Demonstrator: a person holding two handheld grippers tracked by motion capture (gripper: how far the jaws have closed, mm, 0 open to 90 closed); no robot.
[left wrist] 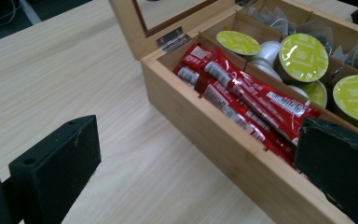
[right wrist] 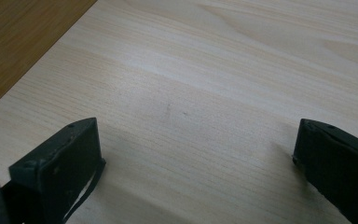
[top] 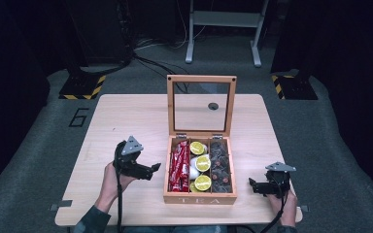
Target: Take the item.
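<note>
- A light wooden tea box (top: 200, 198) sits mid-table, its glass-paned lid (top: 201, 104) standing upright; "TEA" is lettered on the front wall.
- Three compartments: red foil sachets (left wrist: 242, 95) on the left, their print too blurred to read; four lime-green-lidded capsules (top: 203, 163) in the middle; dark pyramid tea bags (top: 220, 167) on the right, number unclear.
- Left gripper (top: 154, 168), jaws wide apart, empty, beside the box's left wall.
- Right gripper (top: 251, 183), jaws spread, empty, over bare pale wooden table (right wrist: 223, 79) right of the box.
- A "6" (top: 79, 117) is marked on the grey floor.
</note>
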